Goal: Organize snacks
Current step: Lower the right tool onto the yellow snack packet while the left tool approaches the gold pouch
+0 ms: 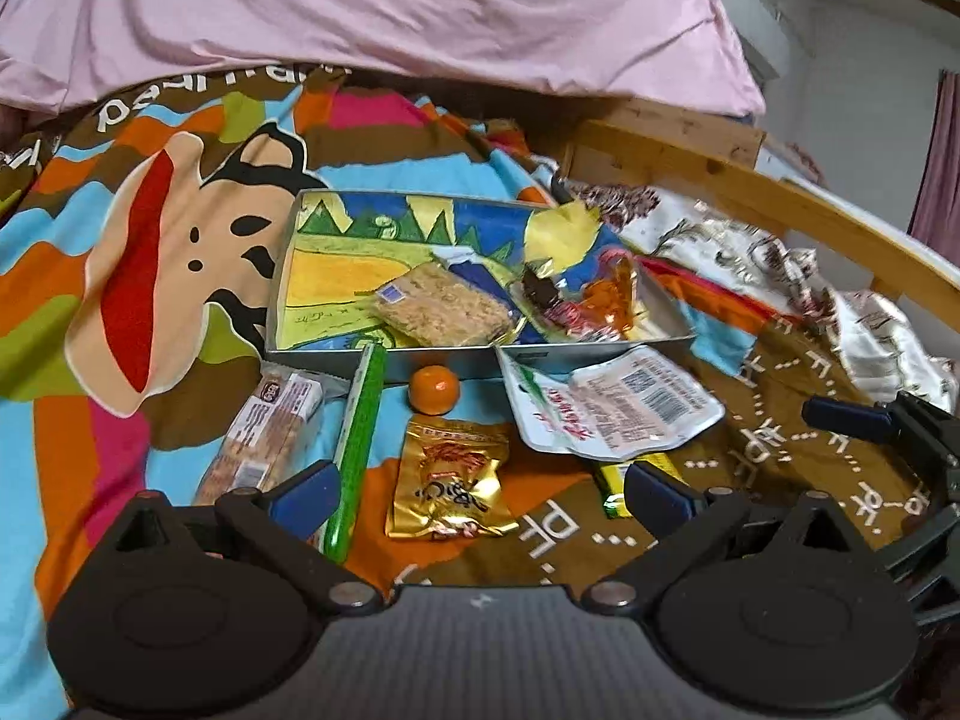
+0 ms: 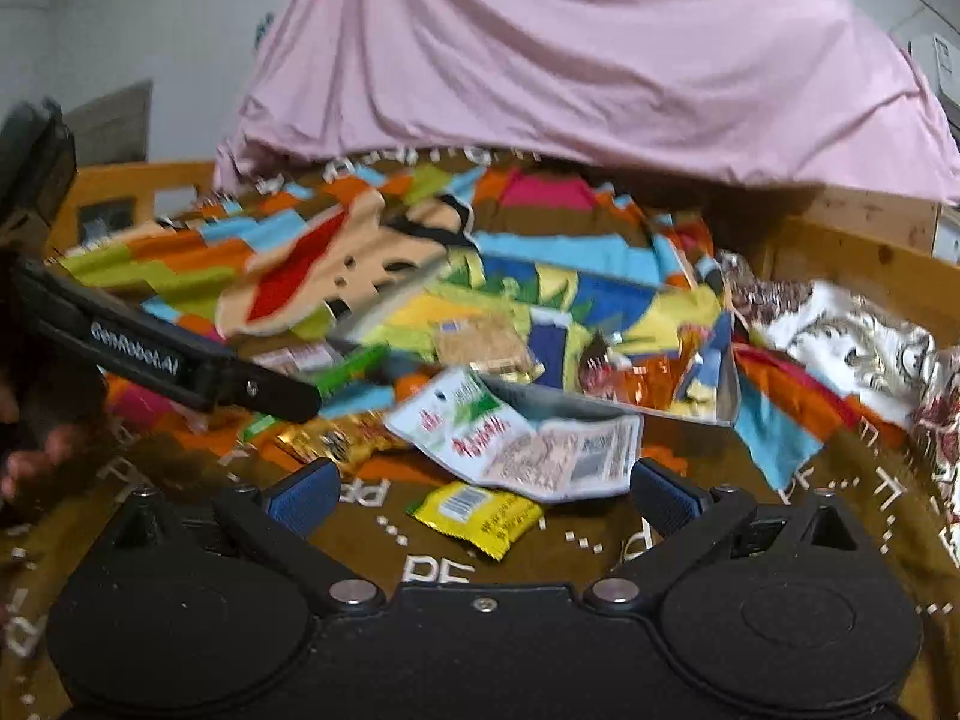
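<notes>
A shallow metal tin [image 1: 282,276] with a colourful drawing inside lies on the bedspread. It holds a grain bar [image 1: 444,303] and shiny orange wrappers [image 1: 600,300]. In front of it lie a white packet [image 1: 618,411], a small orange [image 1: 434,386], a gold packet [image 1: 447,480], a green stick [image 1: 360,444] and a cracker pack [image 1: 270,432]. My left gripper [image 1: 480,495] is open just above the gold packet. My right gripper [image 2: 480,495] is open over a yellow packet [image 2: 480,513], near the white packet [image 2: 522,438].
The patterned bedspread [image 1: 150,276] covers the bed. A pink sheet [image 1: 390,6] hangs behind. A wooden bed rail [image 1: 750,192] and a crumpled floral cloth [image 1: 750,252] border the right side. The left gripper's body [image 2: 168,360] crosses the right wrist view at left.
</notes>
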`<action>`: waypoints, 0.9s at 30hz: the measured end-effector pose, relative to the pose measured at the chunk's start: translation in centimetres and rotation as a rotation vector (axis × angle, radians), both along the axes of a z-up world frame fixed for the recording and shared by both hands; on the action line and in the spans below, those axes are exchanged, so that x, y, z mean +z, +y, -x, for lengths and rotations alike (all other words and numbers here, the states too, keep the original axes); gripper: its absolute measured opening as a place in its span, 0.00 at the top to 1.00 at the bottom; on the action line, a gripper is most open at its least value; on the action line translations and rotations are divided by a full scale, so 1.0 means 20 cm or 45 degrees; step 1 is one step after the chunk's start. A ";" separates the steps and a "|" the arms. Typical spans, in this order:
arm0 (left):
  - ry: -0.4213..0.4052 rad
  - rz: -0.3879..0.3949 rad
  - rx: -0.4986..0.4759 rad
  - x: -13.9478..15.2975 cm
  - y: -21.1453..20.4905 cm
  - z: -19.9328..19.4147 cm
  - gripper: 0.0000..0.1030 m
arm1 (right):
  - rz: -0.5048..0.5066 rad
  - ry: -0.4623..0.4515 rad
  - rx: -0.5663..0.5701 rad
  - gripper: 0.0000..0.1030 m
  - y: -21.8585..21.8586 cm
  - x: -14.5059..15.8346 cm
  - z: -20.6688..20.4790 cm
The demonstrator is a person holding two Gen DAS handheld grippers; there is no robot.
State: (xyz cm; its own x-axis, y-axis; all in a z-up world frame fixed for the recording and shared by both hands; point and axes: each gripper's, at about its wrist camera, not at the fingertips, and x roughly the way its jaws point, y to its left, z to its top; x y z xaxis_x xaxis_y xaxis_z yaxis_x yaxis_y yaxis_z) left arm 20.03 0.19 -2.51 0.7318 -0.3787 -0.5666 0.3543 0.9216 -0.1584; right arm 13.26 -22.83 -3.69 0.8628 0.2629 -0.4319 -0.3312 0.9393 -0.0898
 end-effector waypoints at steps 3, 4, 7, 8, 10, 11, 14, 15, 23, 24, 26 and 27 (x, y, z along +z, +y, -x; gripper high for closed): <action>-0.008 -0.012 -0.018 -0.02 -0.02 -0.04 0.00 | 0.023 0.033 -0.038 0.01 0.02 -0.04 -0.05; -0.005 -0.016 -0.018 -0.03 -0.03 -0.05 0.00 | 0.029 0.046 -0.048 0.01 0.03 -0.05 -0.06; 0.008 -0.023 -0.018 -0.06 -0.04 -0.08 0.00 | 0.052 0.068 -0.080 0.01 0.04 -0.07 -0.09; 0.010 -0.013 -0.022 -0.07 -0.04 -0.08 0.00 | 0.056 0.066 -0.089 0.01 0.05 -0.08 -0.10; 0.037 0.013 -0.033 -0.09 -0.03 -0.10 0.00 | 0.056 0.071 -0.097 0.01 0.05 -0.08 -0.11; 0.047 0.020 -0.028 -0.10 -0.02 -0.11 0.00 | 0.053 0.077 -0.100 0.01 0.06 -0.09 -0.12; 0.054 0.046 -0.005 -0.12 -0.01 -0.15 0.00 | 0.053 0.096 -0.102 0.01 0.08 -0.11 -0.16; 0.055 0.048 0.001 -0.13 -0.02 -0.16 0.00 | 0.054 0.100 -0.101 0.01 0.08 -0.11 -0.16; 0.032 -0.085 0.050 -0.20 -0.11 -0.19 0.00 | 0.051 0.171 -0.083 0.05 0.10 -0.14 -0.20; 0.025 -0.102 0.041 -0.20 -0.13 -0.19 0.00 | 0.051 0.177 -0.092 0.06 0.10 -0.14 -0.20; 0.017 -0.103 0.008 -0.20 -0.14 -0.18 0.01 | 0.044 0.191 -0.107 0.06 0.10 -0.15 -0.20; 0.008 -0.100 -0.008 -0.20 -0.15 -0.17 0.01 | 0.040 0.196 -0.110 0.06 0.10 -0.15 -0.20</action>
State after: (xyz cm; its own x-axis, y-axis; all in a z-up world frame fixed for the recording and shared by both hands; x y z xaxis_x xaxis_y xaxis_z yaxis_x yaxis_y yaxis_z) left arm 23.45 -2.77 -6.61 0.7259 -0.3374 -0.5994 0.3594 0.9290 -0.0876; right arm 17.25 -20.87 -6.71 0.8047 0.1751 -0.5672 -0.2614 0.9624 -0.0738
